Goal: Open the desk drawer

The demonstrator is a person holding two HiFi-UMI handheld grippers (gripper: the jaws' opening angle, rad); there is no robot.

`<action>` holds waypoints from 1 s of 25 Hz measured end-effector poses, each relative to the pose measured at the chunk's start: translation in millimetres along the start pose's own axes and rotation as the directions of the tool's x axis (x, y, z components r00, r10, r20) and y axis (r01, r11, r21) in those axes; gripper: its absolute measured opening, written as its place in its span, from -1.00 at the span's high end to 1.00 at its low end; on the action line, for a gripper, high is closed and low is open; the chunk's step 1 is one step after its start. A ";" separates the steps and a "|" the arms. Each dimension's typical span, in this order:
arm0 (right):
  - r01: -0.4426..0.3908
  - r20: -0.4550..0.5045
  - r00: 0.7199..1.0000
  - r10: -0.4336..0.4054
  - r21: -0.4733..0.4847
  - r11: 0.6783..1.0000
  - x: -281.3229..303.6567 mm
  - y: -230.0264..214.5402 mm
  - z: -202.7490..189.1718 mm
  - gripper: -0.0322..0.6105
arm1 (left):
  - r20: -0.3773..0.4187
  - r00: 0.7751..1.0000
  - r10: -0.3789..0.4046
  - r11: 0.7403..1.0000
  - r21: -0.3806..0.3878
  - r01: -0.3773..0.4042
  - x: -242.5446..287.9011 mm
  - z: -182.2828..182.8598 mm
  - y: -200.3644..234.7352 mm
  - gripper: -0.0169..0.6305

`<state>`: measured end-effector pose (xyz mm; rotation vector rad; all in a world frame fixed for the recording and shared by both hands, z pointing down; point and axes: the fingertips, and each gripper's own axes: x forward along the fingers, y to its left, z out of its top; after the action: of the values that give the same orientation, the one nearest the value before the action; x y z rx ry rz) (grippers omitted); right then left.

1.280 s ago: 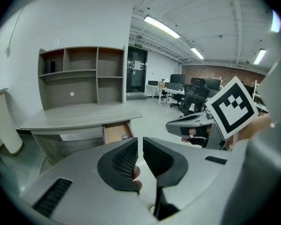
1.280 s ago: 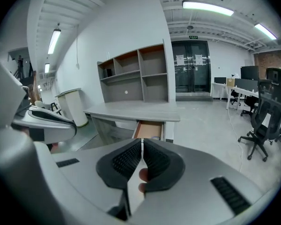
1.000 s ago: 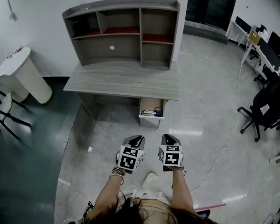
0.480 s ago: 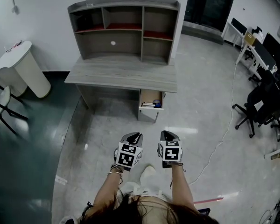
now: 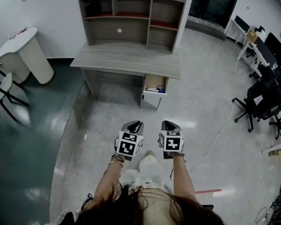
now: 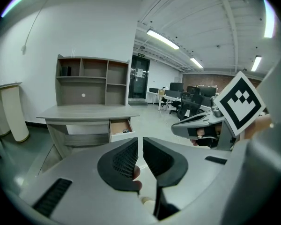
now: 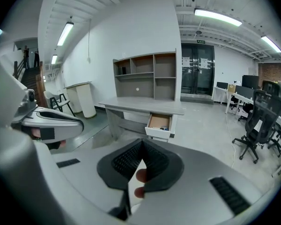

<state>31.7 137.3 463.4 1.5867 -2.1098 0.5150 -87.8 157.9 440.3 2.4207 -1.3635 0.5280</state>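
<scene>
left gripper (image 5: 135, 124): jaws not fully together. the left gripper view shows a narrow slit between the two black ribbed pads (image 6: 124, 159), with nothing in it and only floor behind. it holds nothing and touches nothing. right gripper (image 5: 170, 124): jaws together. in the right gripper view the pads meet at the tips with no gap there. nothing is clamped, and a person's fingertips (image 7: 140, 175) show behind the pads lower down. in the head view both grippers are held side by side, near each other but apart, over the pale floor (image 5: 206, 102), in front of the person and pointed toward the desk (image 5: 126, 60). both are well apart from the desk. desk drawer (image 5: 153, 87): it sits under the right end of the desktop and is already pulled out toward the person, white front facing out, wooden inside visible. small items lie inside it, one of them blue; what they are is too small to tell. a shelf hutch (image 5: 131, 13) stands on the back of the desk against the wall. a black office chair (image 5: 257, 104) is off to the right, well away.
</scene>
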 end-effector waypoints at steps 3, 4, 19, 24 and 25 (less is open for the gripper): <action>0.012 -0.007 1.000 -0.012 -0.037 0.999 -11.0 4.5 -9.2 0.83 | 0.011 1.000 0.024 1.000 0.019 -0.025 -10.9 -4.7 -1.6 0.82; 0.016 -0.008 1.000 -0.017 -0.048 0.999 -14.7 5.6 -13.1 0.83 | 0.013 0.999 0.030 0.999 0.025 -0.031 -14.4 -7.0 -2.9 0.82; -0.001 0.007 1.000 0.001 -0.074 0.997 -33.0 28.4 -37.8 0.83 | 0.048 0.997 0.058 0.998 0.023 -0.059 -45.9 -20.3 -8.4 0.82; -0.025 -0.007 1.000 0.024 -0.091 0.996 -26.0 32.3 -40.1 0.83 | 0.052 0.995 0.082 0.996 0.019 -0.083 -44.2 -14.6 -3.3 0.82; -0.027 -0.006 1.000 0.026 -0.091 0.996 -24.1 30.7 -38.8 0.83 | 0.051 0.995 0.085 0.996 0.024 -0.086 -42.1 -14.1 -3.4 0.82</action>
<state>12.8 185.7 481.3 1.5074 -2.1220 0.4252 -107.3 197.3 433.1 2.4204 -1.4956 0.5129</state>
